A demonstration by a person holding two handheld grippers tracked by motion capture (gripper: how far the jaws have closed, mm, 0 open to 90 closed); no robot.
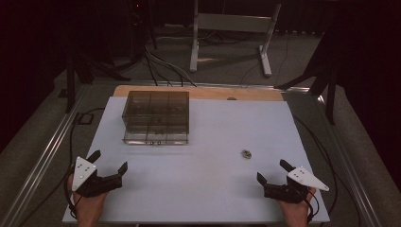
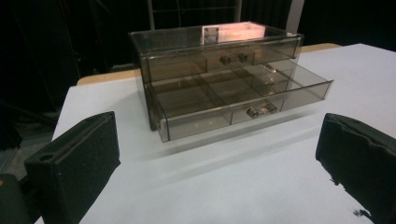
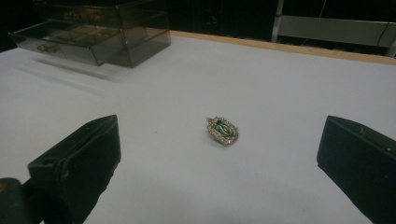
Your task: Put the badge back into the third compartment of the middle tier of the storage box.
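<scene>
- Opening stage, by the look of it: nothing picked up yet, both hands resting near the front edge of the white tabletop.
- Right gripper spread wide, jaws bare, aimed toward the jewelled brooch; seen along its own jaws, brooch lying flat between and ahead of them, apart from both.
- Brooch alone on the tabletop, right of centre, near the right gripper and well apart from the organiser.
- Left gripper likewise wide open and holding nothing, pointed at the smoky clear drawer organiser.
- Organiser toward the far left of the tabletop; two tiers, upper drawer pushed in, lower drawer pulled part way out.
- Lower drawer split by dividers into compartments; all visible ones apparently empty. Upper drawer contents hard to tell through the tinted wall; nothing evident.
- Likely next move: right gripper forward and down over the brooch, jaws closing on its edges; thin, flat piece lying on the surface, so a low, careful pinch needed.
- Afterward, probably a carry across to an open compartment of the lower drawer, already open enough to take it.
</scene>
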